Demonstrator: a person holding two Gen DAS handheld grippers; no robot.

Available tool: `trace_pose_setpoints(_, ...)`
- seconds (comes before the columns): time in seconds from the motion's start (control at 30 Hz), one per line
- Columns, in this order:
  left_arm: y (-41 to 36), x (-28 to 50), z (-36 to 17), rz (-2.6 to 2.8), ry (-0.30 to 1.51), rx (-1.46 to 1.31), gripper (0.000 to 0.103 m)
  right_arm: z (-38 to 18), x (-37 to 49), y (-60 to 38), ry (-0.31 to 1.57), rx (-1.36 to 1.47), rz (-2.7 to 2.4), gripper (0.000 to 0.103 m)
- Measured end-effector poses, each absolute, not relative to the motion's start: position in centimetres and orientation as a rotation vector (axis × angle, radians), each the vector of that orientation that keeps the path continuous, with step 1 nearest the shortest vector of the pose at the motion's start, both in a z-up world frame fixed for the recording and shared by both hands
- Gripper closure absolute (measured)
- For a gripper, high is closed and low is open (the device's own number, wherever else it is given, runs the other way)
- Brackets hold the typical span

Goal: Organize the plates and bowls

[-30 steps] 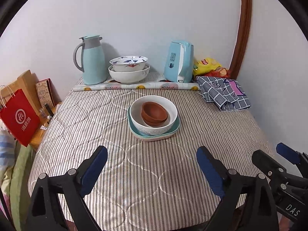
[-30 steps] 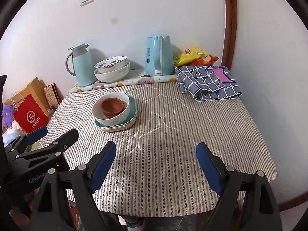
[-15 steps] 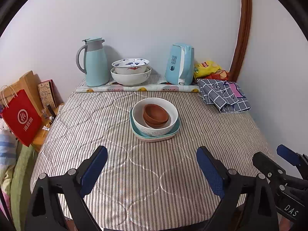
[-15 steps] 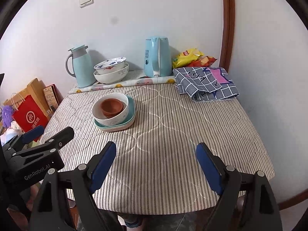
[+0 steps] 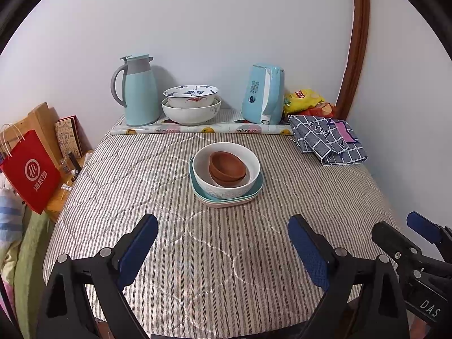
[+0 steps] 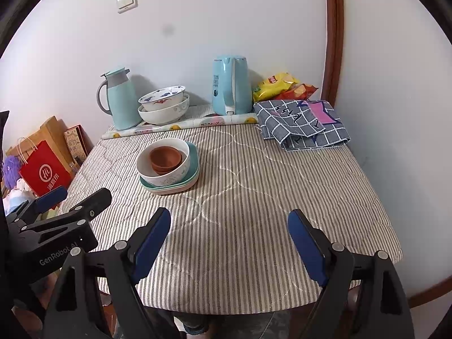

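Table [image 5: 226, 268] wears a quilted cloth, thin grey-and-white stripes, stitched in curved diamond seams. Matte, soft-looking.

Stack sits ahead of both tongs, past the tips, mid-table. Bottom up: plates [image 5: 248, 195], squarish with rounded corners, a pale pink one under teal ones, smooth finish. On them a white bowl [image 5: 226, 188], round, glossy, faint pattern on the outer wall. Inside it brown bowls [image 5: 227, 166], small, dull clay-like finish; looks like two nested, hard to be sure from here.

Far edge, beyond the stack: a second pair of nested bowls [image 5: 190, 104], white glazed, the upper one painted blue and red. Left of those a pale teal jug [image 5: 139, 90] with a grey collar and handle. Right, a light blue kettle [image 5: 264, 93], smooth plastic. All three stand on a rolled printed mat [image 5: 197, 128]. Far right corner: a folded grey checked cloth [image 5: 327, 141], crinkly yellow snack bags [image 5: 303, 99] behind it.

Left tongs [image 5: 223, 240]: spread wide, blue textured pads [image 5: 138, 247], black frame, holding nothing, touching nothing, hovering above the near half of the table. The stack lines up roughly between its tips.

Right tongs [image 6: 228, 237]: same spread, empty, above the near edge. The stack lies ahead and to its left. The left tongs show at its left side.
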State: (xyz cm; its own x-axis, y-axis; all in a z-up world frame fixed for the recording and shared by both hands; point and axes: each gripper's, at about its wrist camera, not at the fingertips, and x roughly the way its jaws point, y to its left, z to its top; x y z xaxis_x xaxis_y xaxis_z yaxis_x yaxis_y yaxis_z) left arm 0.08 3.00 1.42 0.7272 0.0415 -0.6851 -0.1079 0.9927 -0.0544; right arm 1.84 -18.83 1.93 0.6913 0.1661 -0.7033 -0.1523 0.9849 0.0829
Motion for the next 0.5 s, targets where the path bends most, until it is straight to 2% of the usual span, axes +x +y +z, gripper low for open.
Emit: trace_pose_setpoints(0.5, 2.59, 0.22, 1.23, 0.072, 0.755, -0.091, 0.009, 1.77, 1.74, -19.07, 0.789, 0.023, 0.171, 0.019)
